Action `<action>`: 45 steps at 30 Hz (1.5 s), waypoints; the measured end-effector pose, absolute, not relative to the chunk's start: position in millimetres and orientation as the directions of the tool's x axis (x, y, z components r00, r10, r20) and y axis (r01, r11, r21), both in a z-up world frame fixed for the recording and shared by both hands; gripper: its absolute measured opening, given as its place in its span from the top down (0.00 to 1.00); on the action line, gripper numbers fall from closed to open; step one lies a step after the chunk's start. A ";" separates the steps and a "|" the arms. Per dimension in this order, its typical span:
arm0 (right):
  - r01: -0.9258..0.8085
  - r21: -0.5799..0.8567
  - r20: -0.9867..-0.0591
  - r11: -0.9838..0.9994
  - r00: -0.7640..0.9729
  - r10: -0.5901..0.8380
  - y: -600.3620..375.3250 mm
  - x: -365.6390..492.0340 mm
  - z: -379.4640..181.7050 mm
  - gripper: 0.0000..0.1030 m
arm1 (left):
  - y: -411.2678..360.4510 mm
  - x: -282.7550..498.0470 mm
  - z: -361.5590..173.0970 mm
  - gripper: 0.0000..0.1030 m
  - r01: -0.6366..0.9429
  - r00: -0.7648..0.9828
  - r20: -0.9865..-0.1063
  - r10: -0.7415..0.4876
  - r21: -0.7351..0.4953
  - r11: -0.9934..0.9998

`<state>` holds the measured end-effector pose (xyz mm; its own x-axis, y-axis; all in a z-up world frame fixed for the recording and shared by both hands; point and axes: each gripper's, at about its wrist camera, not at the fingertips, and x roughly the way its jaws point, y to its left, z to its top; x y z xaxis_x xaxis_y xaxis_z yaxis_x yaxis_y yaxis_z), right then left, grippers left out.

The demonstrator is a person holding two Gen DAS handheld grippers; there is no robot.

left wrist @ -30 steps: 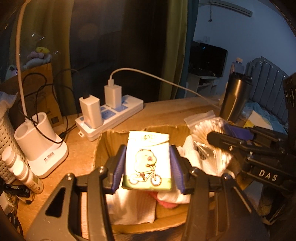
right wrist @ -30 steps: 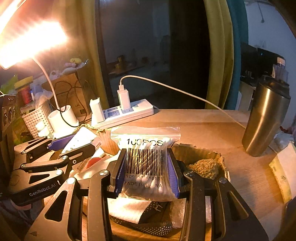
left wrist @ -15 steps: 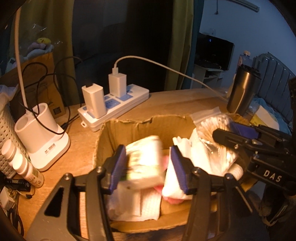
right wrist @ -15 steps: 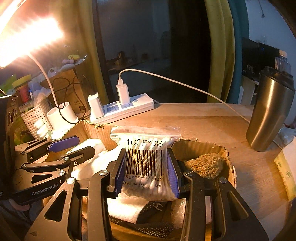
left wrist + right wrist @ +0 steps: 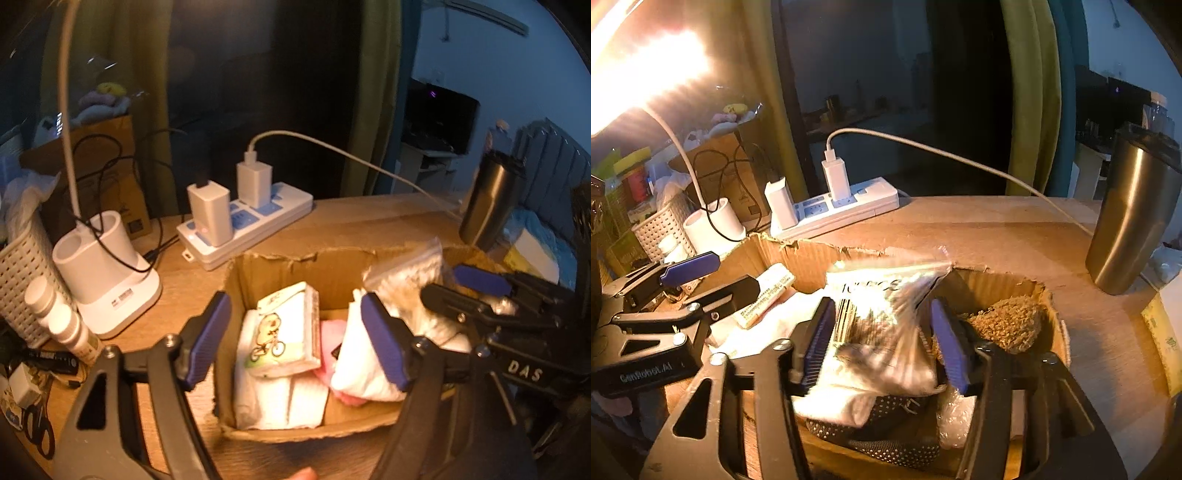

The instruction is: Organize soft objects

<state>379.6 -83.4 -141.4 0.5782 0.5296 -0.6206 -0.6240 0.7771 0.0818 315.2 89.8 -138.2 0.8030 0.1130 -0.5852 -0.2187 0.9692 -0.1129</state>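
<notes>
A torn cardboard box (image 5: 295, 254) sits on the wooden desk. In it a tissue pack (image 5: 284, 332) printed with a cartoon cyclist lies on white folded tissues (image 5: 280, 398), beside a pink item (image 5: 330, 339). My left gripper (image 5: 293, 297) hangs above the pack. Its jaws are opening and touch nothing. My right gripper (image 5: 881, 302) is over the box's right half (image 5: 997, 284). Its jaws are opening too, and a blurred bag of cotton swabs (image 5: 882, 332) slips down loose between them. A brown fuzzy item (image 5: 1004, 321) and black dotted cloth (image 5: 886, 443) lie below.
Behind the box are a white power strip (image 5: 251, 229) with chargers and a cable, and a steel tumbler (image 5: 487, 206) at the right. To the left stand a white holder (image 5: 103, 266), a woven basket (image 5: 22, 280), small bottles (image 5: 62, 321) and scissors (image 5: 37, 432).
The left gripper opened and the tissue pack dropped into the box. The right gripper, shut on the cotton swab bag before, has opened and the bag is sliding down.
</notes>
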 end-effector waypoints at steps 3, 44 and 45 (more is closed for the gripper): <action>-0.614 0.071 -0.614 0.786 0.594 0.519 -85.1 377.2 -136.1 0.37 | 92.7 309.9 -131.9 0.27 -0.244 0.809 -0.570 0.140 -0.109 0.964; -0.485 -0.076 -0.353 0.871 0.830 0.431 -148.7 212.2 -9.5 0.35 | 44.1 116.6 -4.1 0.06 -0.173 0.968 -0.200 0.150 -0.103 0.980; -0.483 -0.078 -0.346 0.872 0.834 0.430 -150.5 206.9 -7.2 0.35 | 42.3 112.7 -2.0 0.06 -0.172 0.969 -0.196 0.150 -0.101 0.980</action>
<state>206.9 -150.5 -7.2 0.8335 0.4304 -0.3464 -0.4828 0.8722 -0.0782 112.7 42.3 -2.0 0.9691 0.1504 -0.1957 -0.1724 0.9798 -0.1010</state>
